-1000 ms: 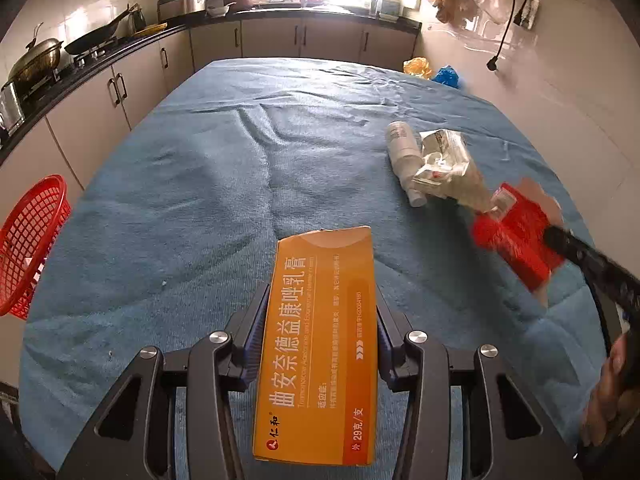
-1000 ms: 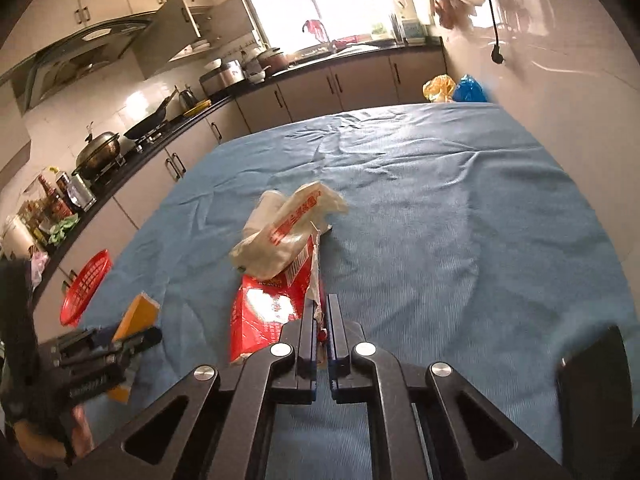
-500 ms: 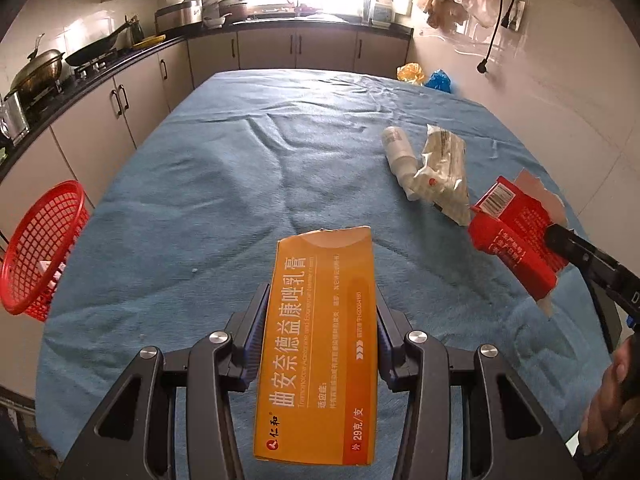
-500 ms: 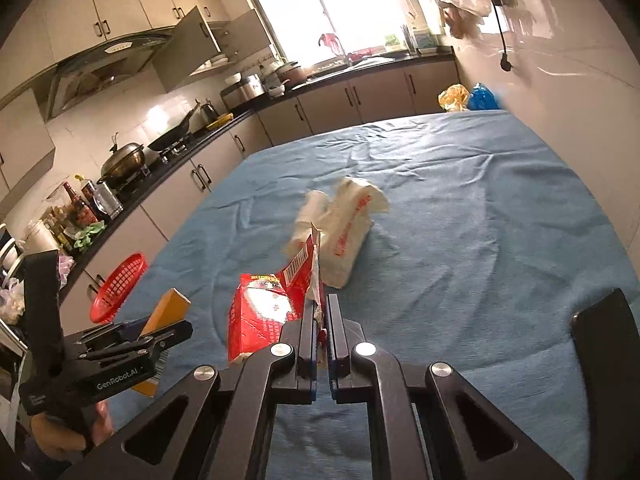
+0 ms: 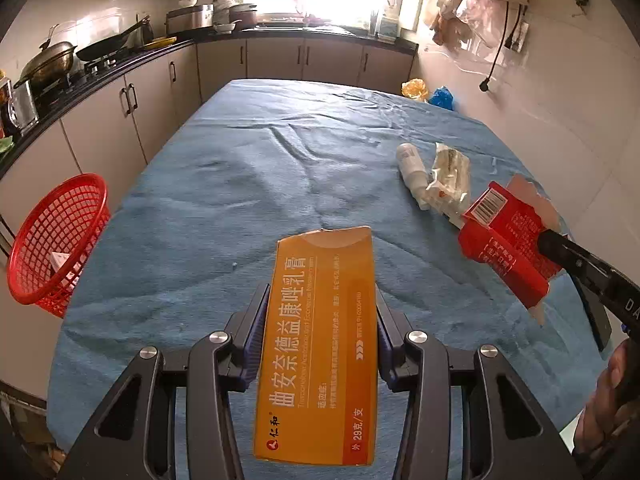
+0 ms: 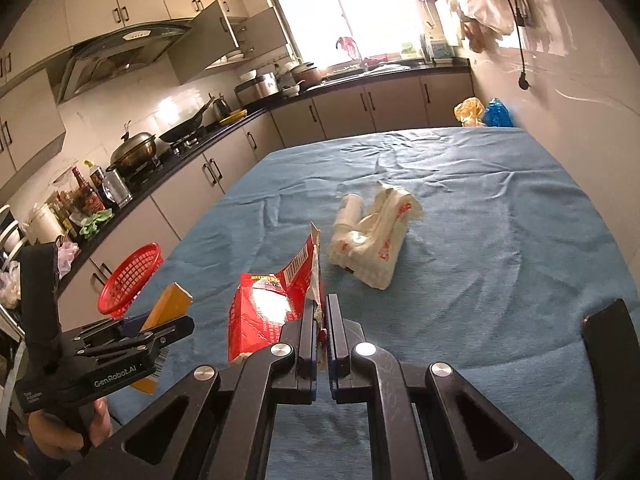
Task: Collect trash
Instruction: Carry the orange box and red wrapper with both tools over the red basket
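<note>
My left gripper [image 5: 320, 312] is shut on an orange medicine carton [image 5: 320, 340], held above the near edge of the blue-clothed table [image 5: 240, 184]. In the right wrist view the carton [image 6: 170, 306] and the left gripper [image 6: 176, 326] show at lower left. My right gripper [image 6: 320, 316] is shut on the torn edge of a red packet [image 6: 268, 312], lifted off the cloth; the packet [image 5: 508, 244] hangs at the right of the left wrist view. A white bottle [image 5: 412, 168] and a crumpled white wrapper [image 5: 448, 180] lie together on the cloth. They appear again as bottle [image 6: 348, 212] and wrapper [image 6: 376, 240].
A red mesh basket [image 5: 56, 240] stands off the table's left side, with a small white item inside; the basket [image 6: 128, 280] also shows beyond the left gripper. Kitchen counters with pans run along the left and back. Yellow and blue bags [image 5: 428, 94] lie past the far corner.
Both grippers have risen and drawn back from the table with their loads. The bottle and wrapper now look farther off, and more of the basket shows.
</note>
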### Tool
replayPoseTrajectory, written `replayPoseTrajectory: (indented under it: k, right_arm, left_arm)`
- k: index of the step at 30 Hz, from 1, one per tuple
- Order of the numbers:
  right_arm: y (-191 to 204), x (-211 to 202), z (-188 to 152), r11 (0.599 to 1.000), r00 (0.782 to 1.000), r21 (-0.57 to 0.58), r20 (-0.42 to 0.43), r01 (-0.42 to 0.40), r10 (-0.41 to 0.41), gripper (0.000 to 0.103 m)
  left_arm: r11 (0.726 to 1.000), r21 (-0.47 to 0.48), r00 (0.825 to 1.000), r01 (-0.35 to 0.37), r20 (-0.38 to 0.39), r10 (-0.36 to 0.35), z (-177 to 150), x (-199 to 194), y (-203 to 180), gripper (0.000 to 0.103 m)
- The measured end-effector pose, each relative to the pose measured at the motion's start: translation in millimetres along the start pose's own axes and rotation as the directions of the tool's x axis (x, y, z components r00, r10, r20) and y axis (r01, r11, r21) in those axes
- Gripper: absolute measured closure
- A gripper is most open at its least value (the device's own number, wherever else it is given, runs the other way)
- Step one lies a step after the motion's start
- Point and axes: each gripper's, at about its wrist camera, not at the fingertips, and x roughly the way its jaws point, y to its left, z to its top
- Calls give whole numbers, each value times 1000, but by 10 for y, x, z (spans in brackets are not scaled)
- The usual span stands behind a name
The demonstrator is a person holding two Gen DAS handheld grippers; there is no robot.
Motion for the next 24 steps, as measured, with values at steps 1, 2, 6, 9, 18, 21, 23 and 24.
replayPoseTrajectory:
  k: [1,2,6,9,18,21,23,24]
  right_arm:
    - [5,14,9,1000,1000,-3,-2,-2,2,98]
    - [29,33,12,1000,1000,-7,-6,-4,4,98]
    - [107,141,29,1000,999,-23,-29,-16,15,98]
    - [164,228,50,999,998,-37,-50,-26,24,98]
    - [440,470,133,994,993,-83,-97,-69,61,98]
    - [534,524,148,992,991,-96,-109,-84,73,98]
    - [598,551,165,990,991,-106,-113,-90,78,98]
    - [645,562,167,990,991,-113,-112,-89,76,98]
  left_arm:
    - [1000,-7,1000,-2,3,2,0,-9,40,58]
    - [1000,-12,1000,-4,6,4,-1,-14,69,58]
    - [999,-40,1000,-15,9,15,20,2,205,58]
    - [998,-59,999,-32,14,33,43,36,312,58]
    - [993,-102,998,-58,10,59,33,79,571,58]
    - [992,-112,998,-60,12,61,36,80,626,58]
    - [991,-119,998,-60,13,62,31,79,673,58]
    - [991,-121,998,-59,13,61,30,77,688,58]
